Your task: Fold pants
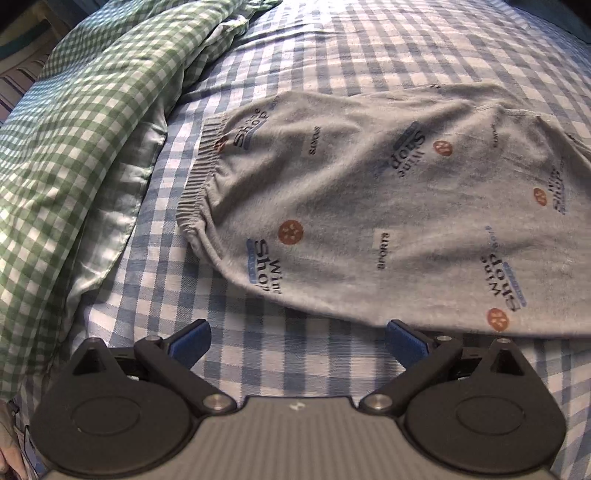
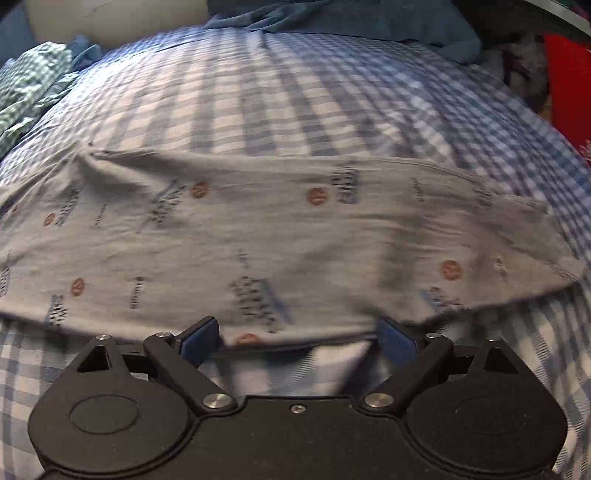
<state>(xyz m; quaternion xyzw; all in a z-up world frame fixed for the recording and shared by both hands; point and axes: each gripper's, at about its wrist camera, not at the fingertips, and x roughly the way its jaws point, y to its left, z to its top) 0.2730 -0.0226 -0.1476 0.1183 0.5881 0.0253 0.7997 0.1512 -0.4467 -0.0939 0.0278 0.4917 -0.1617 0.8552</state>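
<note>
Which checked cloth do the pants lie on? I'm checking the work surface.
The blue-and-white sheet: the pants lie spread on it. The green-checked cloth is bunched along its left side, apart from the pants.

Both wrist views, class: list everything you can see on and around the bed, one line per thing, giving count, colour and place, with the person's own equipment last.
pants: one pair, pale grey with dark lettering and orange dots, lying flat on the bed, ribbed waistband to the left in the left wrist view.
bedsheet: one, blue and white check, covering the bed beneath the pants.
green checked bedding: one bundle, green and white, heaped along the bed's left edge.
blue cloth: one crumpled piece, teal blue, at the bed's far edge.
red object: one, red, off the bed at far right; I cannot tell what it is.
left gripper: one, black with blue pads, open, at the pants' near edge.
right gripper: one, black with blue pads, open, at the pants' near edge.
</note>
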